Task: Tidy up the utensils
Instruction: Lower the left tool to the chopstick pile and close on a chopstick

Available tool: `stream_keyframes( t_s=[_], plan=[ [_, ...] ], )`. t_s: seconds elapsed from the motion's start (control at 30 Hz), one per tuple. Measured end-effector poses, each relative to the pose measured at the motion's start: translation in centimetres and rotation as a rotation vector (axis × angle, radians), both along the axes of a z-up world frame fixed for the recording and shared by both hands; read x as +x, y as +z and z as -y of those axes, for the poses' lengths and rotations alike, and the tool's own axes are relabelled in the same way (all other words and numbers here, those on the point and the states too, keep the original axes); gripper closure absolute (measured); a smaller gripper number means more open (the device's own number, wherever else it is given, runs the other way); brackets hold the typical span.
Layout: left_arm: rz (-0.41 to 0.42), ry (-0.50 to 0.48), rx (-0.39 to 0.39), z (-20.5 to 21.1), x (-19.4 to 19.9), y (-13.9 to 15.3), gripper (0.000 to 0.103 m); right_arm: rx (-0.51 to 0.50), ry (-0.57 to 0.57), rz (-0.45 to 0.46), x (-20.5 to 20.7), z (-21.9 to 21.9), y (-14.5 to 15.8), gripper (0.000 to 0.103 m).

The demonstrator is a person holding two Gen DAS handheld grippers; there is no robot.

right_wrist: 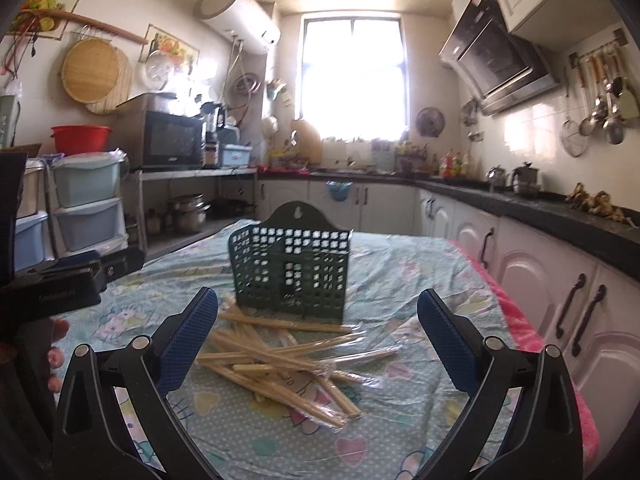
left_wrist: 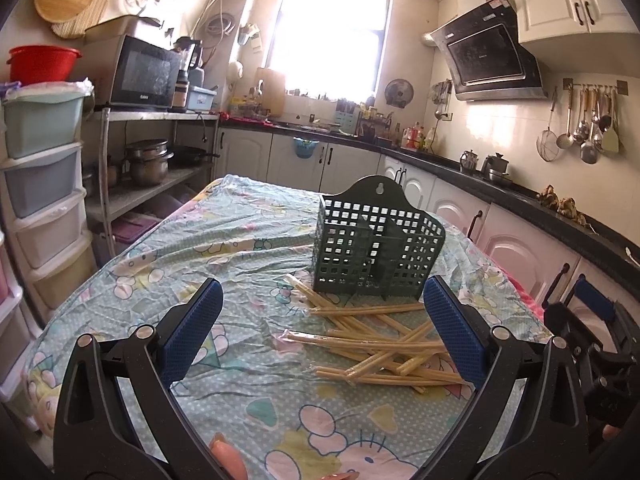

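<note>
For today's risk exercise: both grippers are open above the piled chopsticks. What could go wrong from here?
1. The chopsticks lie crossed and plastic-wrapped, so a hand-held gripper may pinch several or slip.
2. The green holder looks light; a nudge might tip it.
3. The tablecloth is wrinkled and could snag.

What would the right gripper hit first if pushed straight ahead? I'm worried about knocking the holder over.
Probably the chopsticks piled on the table; the green holder stands just behind them. The right gripper is open.
</note>
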State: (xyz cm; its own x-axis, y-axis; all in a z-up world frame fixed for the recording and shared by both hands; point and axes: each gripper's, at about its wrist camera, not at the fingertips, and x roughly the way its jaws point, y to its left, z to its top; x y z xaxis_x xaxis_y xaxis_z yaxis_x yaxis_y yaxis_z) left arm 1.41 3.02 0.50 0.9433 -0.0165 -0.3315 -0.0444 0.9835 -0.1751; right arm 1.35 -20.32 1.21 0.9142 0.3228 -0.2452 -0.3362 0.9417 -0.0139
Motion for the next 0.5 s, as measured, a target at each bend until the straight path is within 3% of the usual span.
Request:
stream_keyframes(
  t_s=[0.27, 0.4, 0.5],
  plan=[
    [-0.083, -0.004, -0.066, -2.5, 2.1, -0.5, 0.01, -0.009, 0.063, -0.08, 2.3, -0.1, 0.7, 0.006],
    [-0.113, -0.044, -0.138, -3.6, 3.5, -0.4, 0.01, -0.032, 0.071, -0.121, 4.1, 0.0, 1.1, 0.006],
    [-0.129, -0.063, -0.146, -3.7, 4.7, -0.2, 0.01, -0.036, 0.073, -0.176, 6.3, 0.1, 1.4, 0.006]
  ],
)
